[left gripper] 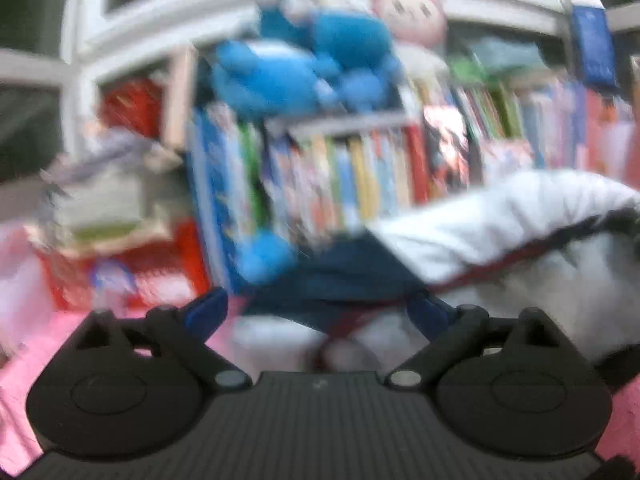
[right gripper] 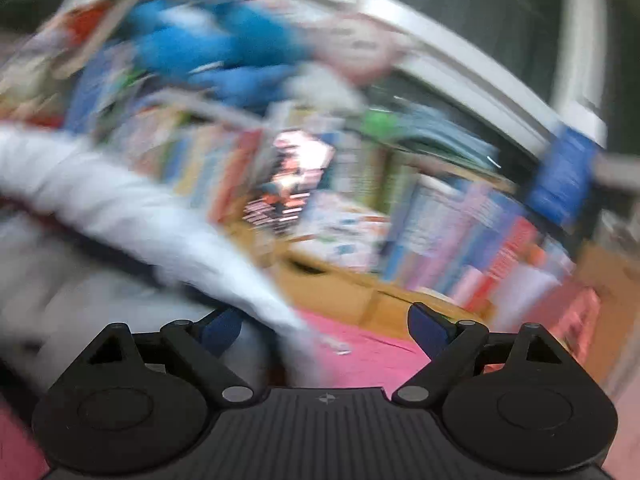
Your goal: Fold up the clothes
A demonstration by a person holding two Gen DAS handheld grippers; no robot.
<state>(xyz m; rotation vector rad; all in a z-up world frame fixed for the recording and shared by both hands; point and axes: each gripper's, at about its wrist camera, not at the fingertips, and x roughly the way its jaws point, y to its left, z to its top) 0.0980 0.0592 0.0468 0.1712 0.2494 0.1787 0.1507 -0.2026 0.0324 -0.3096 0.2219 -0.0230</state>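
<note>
Both views are motion-blurred. A white garment with navy panels and a dark red trim hangs bunched in the air to the right of my left gripper. Its navy part drapes between the open blue fingers; I cannot tell if it touches them. In the right wrist view the same white garment sweeps from the left edge down to my right gripper. The right gripper's blue fingers stand wide apart, with the cloth's edge lying over the left one.
A pink surface lies below both grippers and shows in the right wrist view. Behind it stands a shelf of colourful books, with blue plush toys and a pink plush toy on top. A cardboard box sits at the shelf foot.
</note>
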